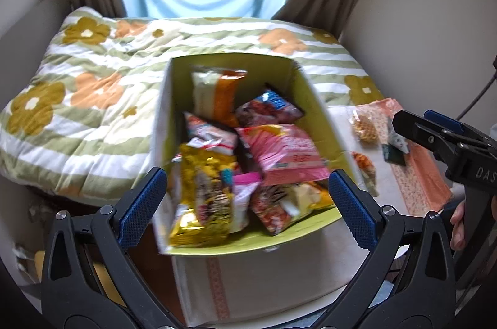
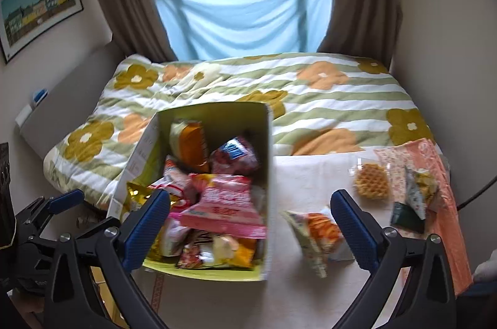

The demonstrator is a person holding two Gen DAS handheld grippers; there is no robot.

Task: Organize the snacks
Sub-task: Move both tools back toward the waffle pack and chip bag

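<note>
A cardboard box point(image 1: 323, 118) with a green inside stands on the table, packed with several snack bags: a pink one point(image 1: 285, 155), a gold one point(image 1: 205, 189) and an orange-and-white one point(image 1: 217, 96). My left gripper point(image 1: 247, 175) hangs open just before the box's near edge, holding nothing. Seen from the right wrist, the box point(image 2: 267, 142) sits left of centre, and my right gripper point(image 2: 251, 194) is open and empty over its right side. Loose on the cloth to the right lie an orange snack bag point(image 2: 316, 232), a waffle pack point(image 2: 371, 181) and a triangular packet point(image 2: 416, 195).
The table carries a white cloth point(image 2: 310, 173) with a pink patterned cloth point(image 2: 447, 205) at its right edge, where a dark green packet point(image 2: 407, 215) lies. A bed with a flowered quilt point(image 2: 310, 99) stands directly behind. A hand point(image 1: 458, 223) grips the right tool.
</note>
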